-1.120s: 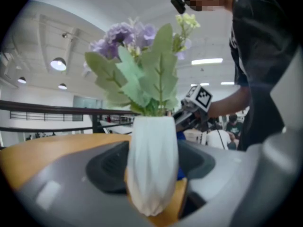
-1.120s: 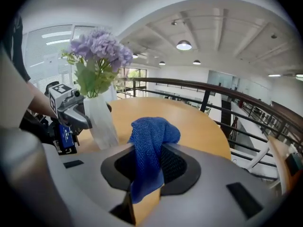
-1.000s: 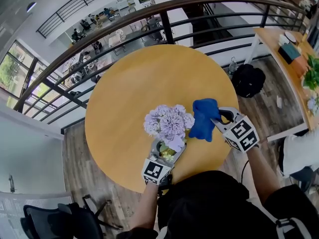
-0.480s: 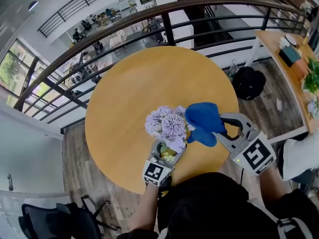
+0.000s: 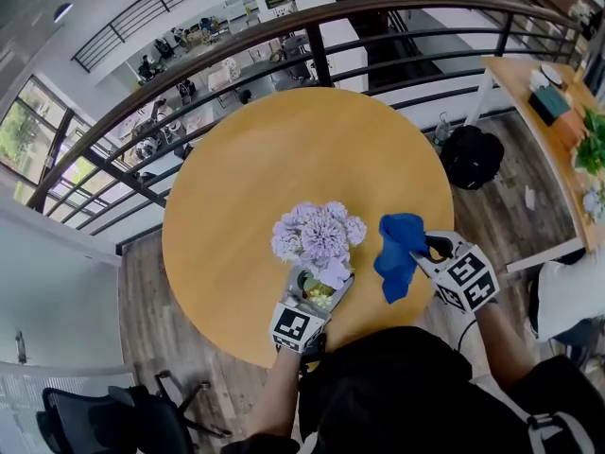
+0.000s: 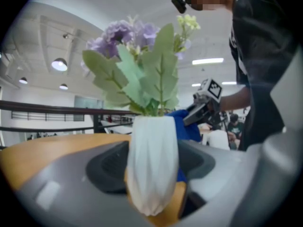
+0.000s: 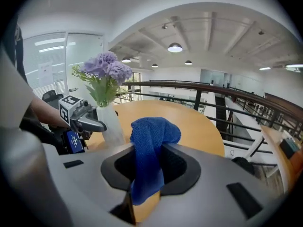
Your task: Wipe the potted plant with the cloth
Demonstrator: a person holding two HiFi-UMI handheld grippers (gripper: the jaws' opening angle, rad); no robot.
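Note:
A potted plant with purple flowers (image 5: 319, 235) and green leaves (image 6: 142, 77) stands in a white ribbed pot (image 6: 152, 162) on the round wooden table (image 5: 284, 149). My left gripper (image 5: 318, 291) is shut on the pot, one jaw on each side of it. My right gripper (image 5: 423, 251) is shut on a blue cloth (image 5: 399, 253), which hangs limp from its jaws (image 7: 149, 150). The cloth is to the right of the flowers, with a clear gap between them. In the right gripper view the plant (image 7: 105, 77) is at the left, beyond the cloth.
A black railing (image 5: 284, 36) curves round the table's far side, with a lower floor beyond. A black bag (image 5: 471, 152) lies on the floor at the right, by a wooden desk (image 5: 553, 93) with items on it. A dark chair (image 5: 104, 419) is at lower left.
My right gripper drew the blue cloth back from the flower heads toward the right and lower; the cloth now hangs apart from the plant. The left gripper and pot stayed put.

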